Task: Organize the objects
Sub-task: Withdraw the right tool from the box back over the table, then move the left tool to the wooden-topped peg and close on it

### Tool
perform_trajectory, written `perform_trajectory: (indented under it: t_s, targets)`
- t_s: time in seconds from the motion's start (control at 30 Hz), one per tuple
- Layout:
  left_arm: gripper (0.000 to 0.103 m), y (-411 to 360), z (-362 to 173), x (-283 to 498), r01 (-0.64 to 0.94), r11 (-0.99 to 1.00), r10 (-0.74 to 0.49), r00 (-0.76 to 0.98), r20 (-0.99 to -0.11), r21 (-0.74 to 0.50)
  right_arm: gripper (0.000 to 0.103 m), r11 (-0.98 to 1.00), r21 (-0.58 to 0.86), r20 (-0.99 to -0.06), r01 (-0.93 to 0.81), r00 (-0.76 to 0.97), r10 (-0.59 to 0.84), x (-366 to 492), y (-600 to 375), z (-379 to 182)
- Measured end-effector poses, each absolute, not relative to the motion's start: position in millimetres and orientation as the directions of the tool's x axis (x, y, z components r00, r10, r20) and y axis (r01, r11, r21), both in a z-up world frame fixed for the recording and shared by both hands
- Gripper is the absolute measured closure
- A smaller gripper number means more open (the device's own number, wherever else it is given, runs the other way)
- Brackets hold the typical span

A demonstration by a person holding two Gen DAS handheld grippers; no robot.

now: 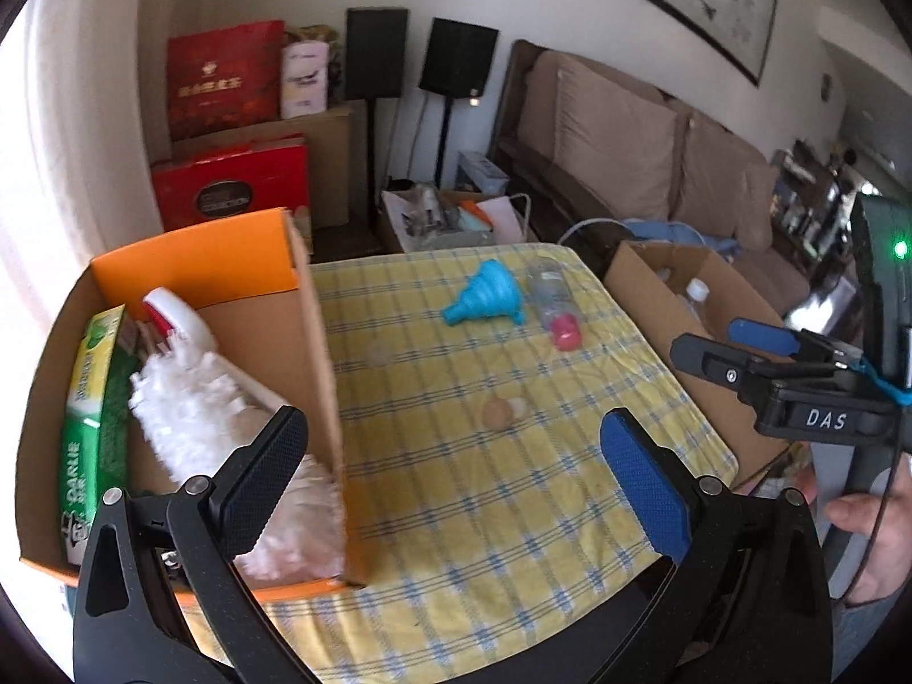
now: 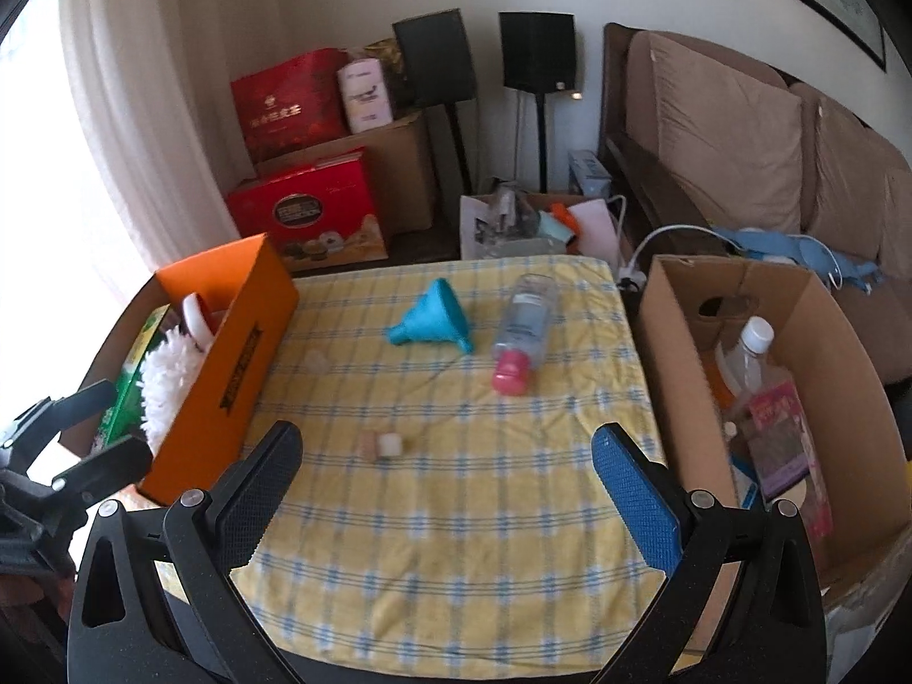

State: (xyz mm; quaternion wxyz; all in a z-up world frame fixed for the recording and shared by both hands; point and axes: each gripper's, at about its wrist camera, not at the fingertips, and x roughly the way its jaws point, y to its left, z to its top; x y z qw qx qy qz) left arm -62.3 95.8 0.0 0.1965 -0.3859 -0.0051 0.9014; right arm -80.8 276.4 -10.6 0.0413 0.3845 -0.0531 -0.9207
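Both grippers hover over the table, fingers spread wide, nothing held. Left gripper (image 1: 456, 467); right gripper (image 2: 450, 484).

Nearest, just ahead of the right gripper's fingers and toward its black finger: two small pieces (image 2: 383, 446), one tan, one white, touching, on the yellow checked cloth (image 2: 456, 570). Too blurred to name.

Farther ahead, roughly centred between the fingers: blue funnel (image 2: 431, 316) on its side, and just beside it toward the blue finger a clear bottle (image 2: 521, 330) lying down, pink cap nearest.

Outside the black finger: orange box (image 2: 222, 376) with a white duster (image 2: 168, 382) and a green carton (image 1: 94, 399). Outside the blue finger: brown box (image 2: 821, 342) holding a capped bottle.

Likely next: a loose item goes into a box. For the bottle, close across the body, not the cap; it may roll.
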Motion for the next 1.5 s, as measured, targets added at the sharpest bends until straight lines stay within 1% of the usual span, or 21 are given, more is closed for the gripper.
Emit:
perform_trajectory:
  t_s: [0.07, 0.17, 0.23, 0.3, 0.7, 0.83, 0.97, 1.03, 1.07, 1.17, 1.2, 1.23, 1.3, 1.4, 1.5]
  targets:
    - [0.005, 105.8, -2.9, -63.9, -0.368, -0.917, 0.366, -0.614, -0.700, -0.157, 0.000, -0.990, 0.137, -0.703, 0.026, -0.702, -0.115, -80.2, 282.8, -11.9]
    - [0.006, 123.1, -7.5, -66.5, -0.396, -0.906, 0.379, -0.597, -0.707, -0.151, 0.000, -0.989, 0.150, -0.702, 0.011, -0.703, -0.115, -78.2, 293.8, -14.4]
    - [0.013, 132.5, -10.5, -68.4, -0.415, -0.898, 0.389, -0.587, -0.710, -0.148, 0.000, -0.988, 0.157, -0.701, 0.006, -0.704, -0.115, -77.5, 298.2, -16.0]
    - [0.017, 144.2, -16.7, -72.7, -0.430, -0.892, 0.391, -0.572, -0.721, -0.143, 0.000, -0.986, 0.167, -0.700, 0.001, -0.704, -0.119, -76.5, 303.3, -17.9]
    - [0.020, 178.5, -70.8, -107.1, -0.416, -0.898, 0.367, -0.534, -0.761, -0.142, 0.000, -0.978, 0.203, -0.699, -0.048, -0.706, -0.110, -77.4, 331.5, -30.3]
    - [0.031, 180.3, -89.9, -118.3, -0.389, -0.907, 0.359, -0.511, -0.781, -0.162, 0.000, -0.975, 0.214, -0.706, -0.059, -0.699, -0.112, -78.8, 336.6, -37.4]
    - [0.033, 180.8, -102.3, -125.5, -0.364, -0.910, 0.369, -0.489, -0.791, -0.199, 0.000, -0.975, 0.214, -0.716, -0.062, -0.688, -0.113, -81.7, 337.1, -46.1]
    - [0.040, 181.0, -105.5, -128.2, -0.353, -0.913, 0.368, -0.487, -0.792, -0.206, 0.000, -0.975, 0.215, -0.721, -0.063, -0.683, -0.115, -83.4, 336.8, -50.2]
    - [0.041, 181.3, -107.5, -130.0, -0.347, -0.914, 0.366, -0.485, -0.795, -0.209, 0.000, -0.974, 0.218, -0.724, -0.062, -0.680, -0.119, -84.3, 336.2, -52.6]
    - [0.054, 181.6, -113.5, -134.8, -0.330, -0.920, 0.358, -0.477, -0.803, -0.214, 0.000, -0.974, 0.218, -0.730, -0.059, -0.673, -0.123, -86.1, 334.6, -57.3]
    - [0.062, 181.4, -116.0, -135.7, -0.322, -0.922, 0.354, -0.476, -0.805, -0.215, 0.000, -0.974, 0.218, -0.732, -0.058, -0.670, -0.124, -86.7, 333.9, -58.5]
    - [0.068, 181.3, -118.1, -136.3, -0.318, -0.923, 0.354, -0.472, -0.807, -0.219, 0.000, -0.974, 0.219, -0.733, -0.058, -0.669, -0.125, -87.3, 334.1, -59.4]
    - [0.070, 179.5, -121.2, -135.5, -0.310, -0.924, 0.357, -0.478, -0.803, -0.226, 0.000, -0.973, 0.224, -0.734, -0.059, -0.667, -0.128, -88.5, 334.5, -61.2]
    - [0.069, 177.6, -122.7, -134.0, -0.309, -0.922, 0.365, -0.486, -0.794, -0.234, 0.000, -0.973, 0.223, -0.738, -0.061, -0.663, -0.128, -90.8, 335.3, -63.6]
    - [0.069, 174.2, -121.9, -133.7, -0.309, -0.912, 0.393, -0.468, -0.792, -0.270, 0.000, -0.974, 0.218, -0.741, -0.058, -0.659, -0.127, -93.4, 334.8, -64.6]
